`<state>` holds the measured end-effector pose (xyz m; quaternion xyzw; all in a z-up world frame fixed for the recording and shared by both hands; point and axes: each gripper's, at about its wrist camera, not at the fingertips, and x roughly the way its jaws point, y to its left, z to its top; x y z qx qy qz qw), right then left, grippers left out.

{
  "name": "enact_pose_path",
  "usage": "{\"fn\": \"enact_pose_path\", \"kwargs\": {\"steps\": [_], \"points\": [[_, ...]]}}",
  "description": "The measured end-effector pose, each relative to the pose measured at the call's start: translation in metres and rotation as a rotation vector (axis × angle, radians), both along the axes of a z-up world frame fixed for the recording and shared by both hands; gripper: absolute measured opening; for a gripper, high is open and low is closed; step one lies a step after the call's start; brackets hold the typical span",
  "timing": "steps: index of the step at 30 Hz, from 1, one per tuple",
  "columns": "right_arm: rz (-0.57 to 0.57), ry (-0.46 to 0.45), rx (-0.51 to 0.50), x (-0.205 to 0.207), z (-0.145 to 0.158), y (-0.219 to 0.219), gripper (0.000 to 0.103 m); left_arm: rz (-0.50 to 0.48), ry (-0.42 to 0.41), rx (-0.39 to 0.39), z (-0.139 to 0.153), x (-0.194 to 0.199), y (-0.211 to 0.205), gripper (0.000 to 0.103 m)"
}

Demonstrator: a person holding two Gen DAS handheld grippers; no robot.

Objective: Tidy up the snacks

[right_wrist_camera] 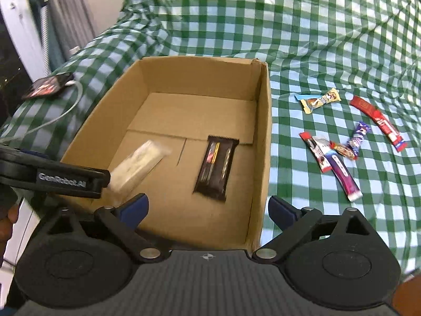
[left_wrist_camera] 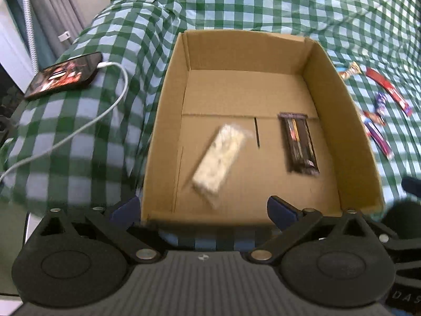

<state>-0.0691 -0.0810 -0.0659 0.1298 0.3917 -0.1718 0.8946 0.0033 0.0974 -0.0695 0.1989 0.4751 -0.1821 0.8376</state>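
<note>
An open cardboard box [left_wrist_camera: 342,110] [right_wrist_camera: 263,131] sits on a green checked cloth. Inside lie a dark brown bar [left_wrist_camera: 298,142] [right_wrist_camera: 214,167] and a pale bar in clear wrap [left_wrist_camera: 217,160] [right_wrist_camera: 138,166], which looks blurred. My left gripper [left_wrist_camera: 204,208] is open and empty above the box's near edge; it also shows in the right wrist view [right_wrist_camera: 65,180]. My right gripper [right_wrist_camera: 208,206] is open and empty over the box's near right corner. Several loose snack bars lie right of the box, among them a red one [right_wrist_camera: 377,121] and a purple one [right_wrist_camera: 343,175].
A phone [left_wrist_camera: 65,73] [right_wrist_camera: 47,87] on a white charging cable [left_wrist_camera: 79,129] lies on the cloth left of the box. A curtain and a wall stand at the far left. The cloth is rumpled behind the box.
</note>
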Motion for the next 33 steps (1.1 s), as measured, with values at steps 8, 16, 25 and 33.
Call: {"fn": "enact_pose_path", "kwargs": {"steps": [8,16,25,33], "points": [[-0.008,-0.099,-0.081,-0.047,0.035,0.029,0.101,-0.001,-0.091,-0.021,0.026,-0.056,0.019,0.103],[-0.053,-0.167,-0.157,-0.081,0.056,0.045,0.102,-0.009,-0.173,-0.092,0.056,-0.084,0.026,0.103],[-0.040,-0.249,-0.216,-0.108,0.075,0.062,0.102,0.001,-0.240,-0.129,0.081,-0.107,0.035,0.103],[-0.056,-0.270,-0.197,-0.124,0.078,0.067,0.102,-0.011,-0.245,-0.129,0.085,-0.124,0.042,0.103]]}}
